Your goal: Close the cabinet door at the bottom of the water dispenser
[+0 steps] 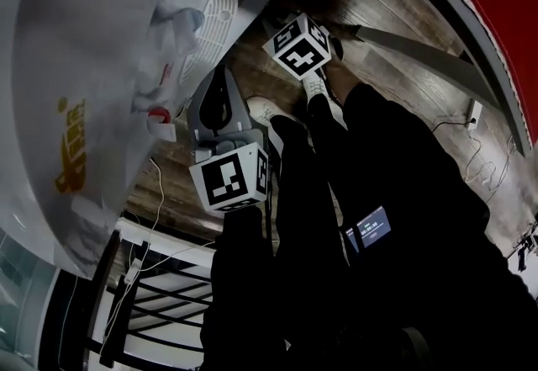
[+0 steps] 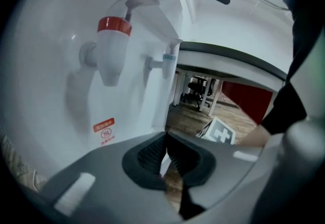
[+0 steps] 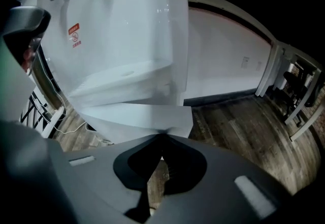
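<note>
The white water dispenser (image 1: 92, 66) fills the left of the head view, with a red tap (image 2: 112, 48) and a blue tap (image 2: 167, 60) on its front. Below its drip tray (image 3: 127, 78), a white cabinet door (image 3: 139, 116) stands out at an angle from the body. My right gripper (image 3: 162, 137) is shut and empty, its tips right at that door's lower edge; whether they touch is unclear. Only its marker cube (image 1: 297, 45) shows in the head view. My left gripper (image 2: 165, 136) is shut on nothing, held up beside the taps (image 1: 220, 104).
The floor is dark wood (image 3: 244, 131). A person's black-clad legs and white shoes (image 1: 324, 100) stand right of the dispenser. A black metal rack (image 1: 160, 302) and white cables (image 3: 56, 116) lie near its left side. Desks and a chair (image 2: 195, 91) stand further off.
</note>
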The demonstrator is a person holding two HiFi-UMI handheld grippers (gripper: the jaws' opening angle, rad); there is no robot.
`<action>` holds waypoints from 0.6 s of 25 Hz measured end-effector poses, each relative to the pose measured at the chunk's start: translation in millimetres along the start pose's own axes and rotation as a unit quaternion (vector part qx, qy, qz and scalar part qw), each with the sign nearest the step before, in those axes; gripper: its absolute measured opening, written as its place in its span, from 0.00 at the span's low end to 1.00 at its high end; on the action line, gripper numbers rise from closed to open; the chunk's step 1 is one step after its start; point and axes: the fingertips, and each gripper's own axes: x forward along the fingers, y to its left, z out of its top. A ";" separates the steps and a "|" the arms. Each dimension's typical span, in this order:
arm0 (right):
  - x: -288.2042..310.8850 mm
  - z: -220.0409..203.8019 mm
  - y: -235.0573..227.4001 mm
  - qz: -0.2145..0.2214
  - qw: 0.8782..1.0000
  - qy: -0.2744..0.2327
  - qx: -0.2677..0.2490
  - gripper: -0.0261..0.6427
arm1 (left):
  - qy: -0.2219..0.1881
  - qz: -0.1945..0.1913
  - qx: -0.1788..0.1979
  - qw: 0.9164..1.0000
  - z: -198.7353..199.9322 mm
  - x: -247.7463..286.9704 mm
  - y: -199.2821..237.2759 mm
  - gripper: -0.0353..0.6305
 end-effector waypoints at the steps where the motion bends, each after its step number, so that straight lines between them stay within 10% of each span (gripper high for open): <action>1: 3.8 5.0 -2.0 -0.001 1.000 -0.003 0.002 0.04 | -0.001 0.000 0.000 1.000 0.3 0.5 0.1 0.06; 15: 28.3 32.4 -13.8 -0.001 0.999 -0.034 0.010 0.04 | 0.010 -0.005 0.009 1.000 -6.1 7.2 -2.8 0.06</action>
